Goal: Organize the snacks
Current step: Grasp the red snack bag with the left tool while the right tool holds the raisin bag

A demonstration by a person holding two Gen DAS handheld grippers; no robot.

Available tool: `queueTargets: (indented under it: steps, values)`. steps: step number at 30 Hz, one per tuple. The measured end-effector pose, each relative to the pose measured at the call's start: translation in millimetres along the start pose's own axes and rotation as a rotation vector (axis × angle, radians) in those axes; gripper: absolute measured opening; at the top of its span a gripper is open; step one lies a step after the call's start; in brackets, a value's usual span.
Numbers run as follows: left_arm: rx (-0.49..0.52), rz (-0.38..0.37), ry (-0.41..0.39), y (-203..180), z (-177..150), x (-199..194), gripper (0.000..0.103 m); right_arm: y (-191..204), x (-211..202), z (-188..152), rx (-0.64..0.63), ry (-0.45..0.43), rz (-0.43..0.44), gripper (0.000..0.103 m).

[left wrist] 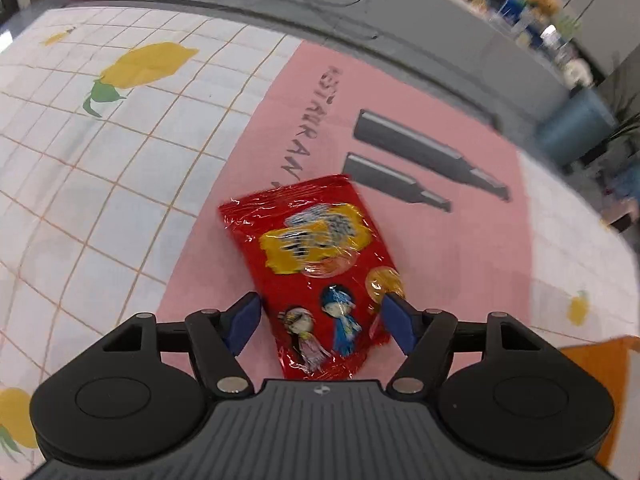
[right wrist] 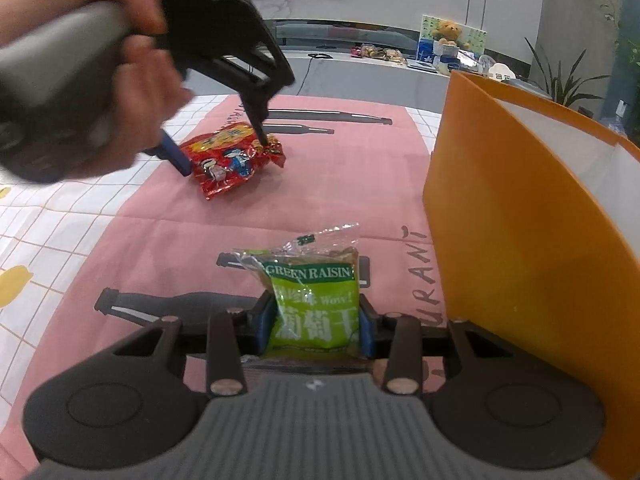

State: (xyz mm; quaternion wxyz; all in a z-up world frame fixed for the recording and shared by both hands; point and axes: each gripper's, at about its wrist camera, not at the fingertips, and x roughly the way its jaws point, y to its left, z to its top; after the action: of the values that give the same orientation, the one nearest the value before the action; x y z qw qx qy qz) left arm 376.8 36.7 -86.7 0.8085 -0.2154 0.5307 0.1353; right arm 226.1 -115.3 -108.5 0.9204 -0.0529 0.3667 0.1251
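1. left wrist view: the left gripper [left wrist: 320,322] sits at lower centre of the frame, its blue-padded fingers [left wrist: 244,322] spread wide on either side of the red snack packet [left wrist: 316,272]; neither pad is pressed against it, so the grip is released.
2. the red snack packet lies flat on the pink placemat [left wrist: 440,240] at frame centre, printed with two cartoon figures and a yellow label. its near end sits between the fingers.
3. the placemat rests on a desk [left wrist: 80,160] covered by a white grid cloth with lemon prints, at the left of the frame.
4. right wrist view: the right gripper [right wrist: 314,326] occupies lower centre. its fingers [right wrist: 264,326] are clenched on the green raisin packet [right wrist: 314,304], pads touching both side edges.
5. the green raisin packet stands upright between the pads, its clear top end pointing away from the camera.
6. an orange box [right wrist: 500,240] stands at the right of the frame, just beside the right gripper.
7. upper left of the same frame: a hand [right wrist: 132,80] holds the left gripper over the red snack packet.
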Motion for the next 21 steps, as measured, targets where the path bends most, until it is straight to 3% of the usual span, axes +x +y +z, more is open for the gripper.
queueTargets:
  steps: [5,8,13,16,18,21]
  values:
    - [-0.041,0.049,0.049,-12,5,15,0.094,1,-1,-1,-0.011,-0.006,0.004,0.04]
    - [-0.101,0.052,0.05,-10,7,17,0.097,0,-1,-1,-0.01,-0.005,0.008,0.04]
    - [-0.02,0.057,0.024,-18,11,20,0.103,0,-1,-1,-0.01,-0.006,0.007,0.04]
    - [-0.014,0.015,-0.008,-11,8,16,0.09,0,-1,-2,-0.011,-0.007,0.007,0.04]
    - [-0.019,-0.042,-0.012,1,7,12,0.072,0,-1,-2,-0.01,-0.007,0.007,0.04]
    - [-0.029,-0.11,-0.006,22,3,4,0.063,-1,-1,-2,-0.001,-0.013,0.009,0.04]
